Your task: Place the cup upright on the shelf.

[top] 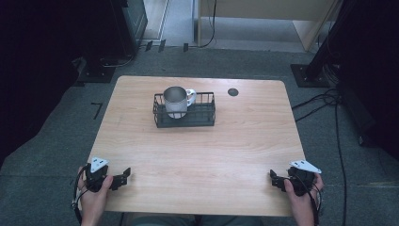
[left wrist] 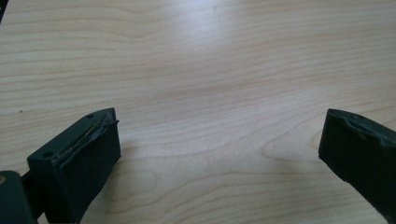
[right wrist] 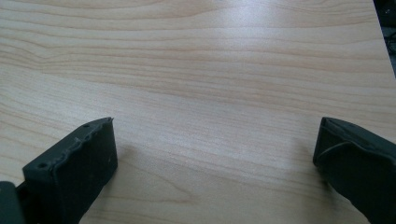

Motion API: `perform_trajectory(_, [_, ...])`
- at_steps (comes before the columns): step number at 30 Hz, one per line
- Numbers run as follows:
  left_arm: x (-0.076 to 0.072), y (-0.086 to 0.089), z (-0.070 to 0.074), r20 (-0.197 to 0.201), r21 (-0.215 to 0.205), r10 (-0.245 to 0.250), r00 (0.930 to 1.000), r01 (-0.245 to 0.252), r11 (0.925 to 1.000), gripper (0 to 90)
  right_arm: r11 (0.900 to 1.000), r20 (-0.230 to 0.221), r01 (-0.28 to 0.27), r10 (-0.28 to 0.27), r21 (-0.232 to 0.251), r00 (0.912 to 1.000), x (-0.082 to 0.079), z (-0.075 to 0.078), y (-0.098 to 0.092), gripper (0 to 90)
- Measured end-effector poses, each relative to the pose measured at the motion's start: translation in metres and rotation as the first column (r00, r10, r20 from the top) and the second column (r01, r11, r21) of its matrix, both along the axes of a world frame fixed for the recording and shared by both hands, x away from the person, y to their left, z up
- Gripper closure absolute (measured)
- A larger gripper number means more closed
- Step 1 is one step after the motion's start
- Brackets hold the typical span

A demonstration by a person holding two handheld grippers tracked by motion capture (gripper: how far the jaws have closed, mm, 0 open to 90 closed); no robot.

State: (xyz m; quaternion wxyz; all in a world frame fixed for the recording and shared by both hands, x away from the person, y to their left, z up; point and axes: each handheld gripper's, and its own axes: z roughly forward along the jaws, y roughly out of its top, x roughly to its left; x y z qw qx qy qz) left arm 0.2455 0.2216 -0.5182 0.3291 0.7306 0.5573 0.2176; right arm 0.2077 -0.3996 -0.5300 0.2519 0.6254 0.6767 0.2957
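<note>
A metal mug with a white handle stands upright in the left part of a black wire basket at the back middle of the wooden table. My left gripper rests at the table's front left corner, held by a hand, jaws wide apart with nothing between them. In the left gripper view the left gripper hovers over bare wood. At the front right corner my right gripper is open and empty too. The right gripper view shows the right gripper above bare wood. Both are far from the basket.
A small dark round cap sits in the tabletop right of the basket. Beyond the table lie grey carpet, black stand bases and loose cables at the right.
</note>
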Motion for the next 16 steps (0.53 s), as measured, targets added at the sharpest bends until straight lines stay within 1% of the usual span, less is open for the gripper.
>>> perform_trajectory(1, [0.0006,-0.0013,-0.0009,-0.025,0.023,0.013,0.9996,-0.012,0.9997,0.0,1.000,0.000,0.000,0.000,0.000,1.0000,0.0000,0.0000,0.0000,0.0])
perform_trajectory(2, [0.0006,-0.0013,-0.0009,-0.025,0.023,0.013,0.9996,-0.012,0.9997,0.0,1.000,0.000,0.000,0.000,0.000,1.0000,0.0000,0.0000,0.0000,0.0])
perform_trajectory(4, [0.0008,-0.0055,-0.0017,-0.026,0.067,0.017,0.9995,-0.015,0.9976,0.0,1.000,0.000,0.000,0.000,0.000,1.0000,0.0000,0.0000,0.0000,0.0])
perform_trajectory(5, [0.0008,-0.0065,-0.0018,-0.028,0.075,0.011,0.9995,-0.009,0.9971,0.0,1.000,0.000,0.000,0.000,0.000,1.0000,0.0000,0.0000,0.0000,0.0])
perform_trajectory(11, [0.0008,-0.0067,-0.0017,-0.029,0.075,0.011,0.9995,-0.009,0.9971,0.0,1.000,0.000,0.000,0.000,0.000,1.0000,0.0000,0.0000,0.0000,0.0])
perform_trajectory(13, [0.0002,-0.0076,-0.0017,-0.029,0.075,0.024,0.9993,-0.022,0.9969,0.0,1.000,0.000,0.000,0.000,0.000,1.0000,0.0000,0.0000,0.0000,0.0])
perform_trajectory(14, [-0.0009,-0.0096,-0.0018,-0.027,0.075,0.051,0.9983,-0.049,0.9960,0.0,1.000,0.000,0.000,0.000,0.001,1.0000,0.0000,0.0000,0.0000,0.0])
perform_trajectory(16, [-0.0014,-0.0103,-0.0018,-0.028,0.076,0.060,0.9978,-0.058,0.9954,0.0,1.000,0.000,0.000,0.000,0.000,1.0000,0.0000,0.0000,0.0000,0.0])
